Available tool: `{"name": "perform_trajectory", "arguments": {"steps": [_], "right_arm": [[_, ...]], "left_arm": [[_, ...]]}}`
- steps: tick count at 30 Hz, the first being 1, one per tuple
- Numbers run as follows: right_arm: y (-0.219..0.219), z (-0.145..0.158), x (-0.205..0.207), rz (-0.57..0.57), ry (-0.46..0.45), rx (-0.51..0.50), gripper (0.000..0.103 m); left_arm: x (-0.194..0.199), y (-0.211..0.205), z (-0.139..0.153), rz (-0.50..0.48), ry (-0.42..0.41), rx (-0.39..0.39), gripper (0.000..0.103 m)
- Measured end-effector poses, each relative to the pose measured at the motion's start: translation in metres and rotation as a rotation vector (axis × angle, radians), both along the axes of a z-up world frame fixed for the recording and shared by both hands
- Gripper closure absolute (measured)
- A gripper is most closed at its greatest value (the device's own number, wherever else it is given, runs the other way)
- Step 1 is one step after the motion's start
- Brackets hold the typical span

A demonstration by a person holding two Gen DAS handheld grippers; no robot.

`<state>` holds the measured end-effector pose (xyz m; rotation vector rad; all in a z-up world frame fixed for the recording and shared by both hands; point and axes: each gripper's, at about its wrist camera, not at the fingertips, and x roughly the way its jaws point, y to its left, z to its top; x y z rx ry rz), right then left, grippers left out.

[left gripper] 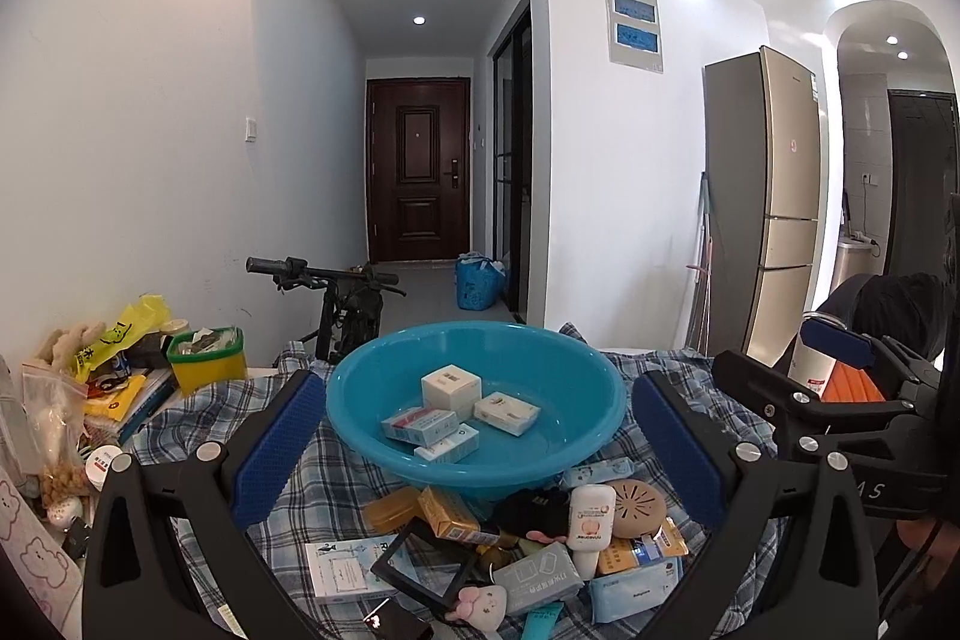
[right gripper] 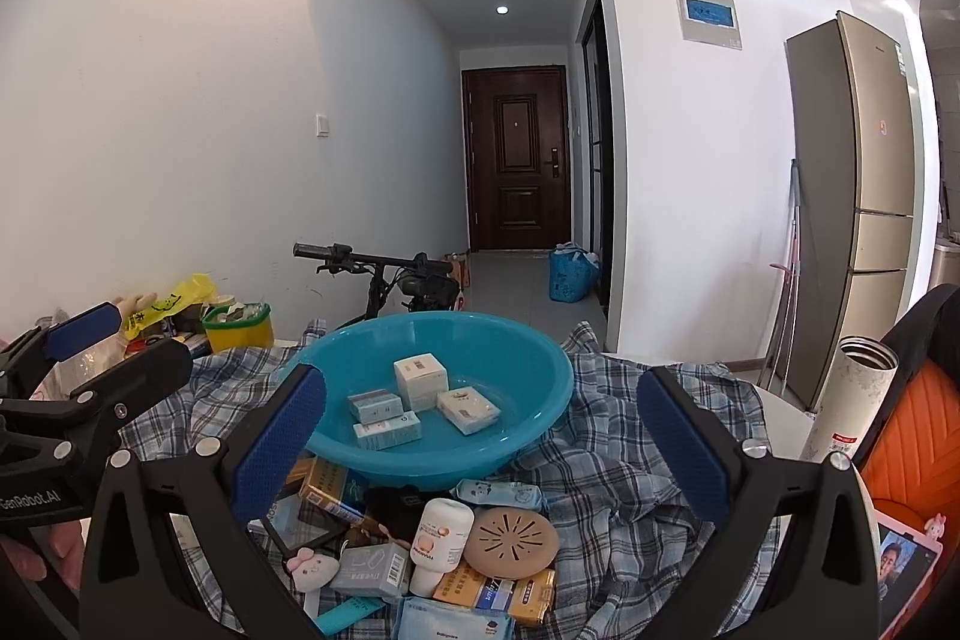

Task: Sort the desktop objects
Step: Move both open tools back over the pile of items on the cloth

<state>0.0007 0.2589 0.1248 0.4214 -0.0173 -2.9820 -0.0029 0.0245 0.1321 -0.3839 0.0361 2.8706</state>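
Observation:
A blue plastic basin [left gripper: 360, 388] [right gripper: 540, 370] sits on a plaid cloth and holds several small white and blue boxes [left gripper: 450, 385] [right gripper: 420, 379]. In front of it lies a pile of small items: a white bottle [left gripper: 591, 520] [right gripper: 441, 535], a tan round disc [left gripper: 641, 508] [right gripper: 510, 541], yellow boxes [left gripper: 447, 514], a grey packet [left gripper: 537, 577] [right gripper: 372, 568], a black frame [left gripper: 420, 562] and a pink plush [left gripper: 480, 601] [right gripper: 309, 568]. My left gripper [left gripper: 477, 448] is open and empty above the pile. My right gripper [right gripper: 480, 451] is open and empty above the pile, to the left gripper's right.
Clutter at the left: a yellow-green tub [left gripper: 207, 352] [right gripper: 237, 325], yellow bag [left gripper: 120, 334], books and plush toys. A white thermos [right gripper: 852, 394] and an orange chair [right gripper: 912, 424] stand at the right. A scooter handlebar [left gripper: 324, 274], a fridge [left gripper: 762, 196] and a hallway lie beyond.

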Motion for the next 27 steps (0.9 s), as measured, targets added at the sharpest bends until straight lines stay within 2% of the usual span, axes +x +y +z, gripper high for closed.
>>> {"name": "perform_trajectory", "arguments": {"steps": [21,27], "right_arm": [[0.002,-0.054,-0.015,-0.004,-0.189,-0.017,0.0],[0.002,-0.065,-0.016,-0.005,-0.216,-0.018,0.0]], "left_arm": [[-0.013,0.002,-0.071,0.014,-0.192,-0.041,0.0],[-0.015,0.001,-0.085,0.022,-0.234,-0.039,0.0]]}}
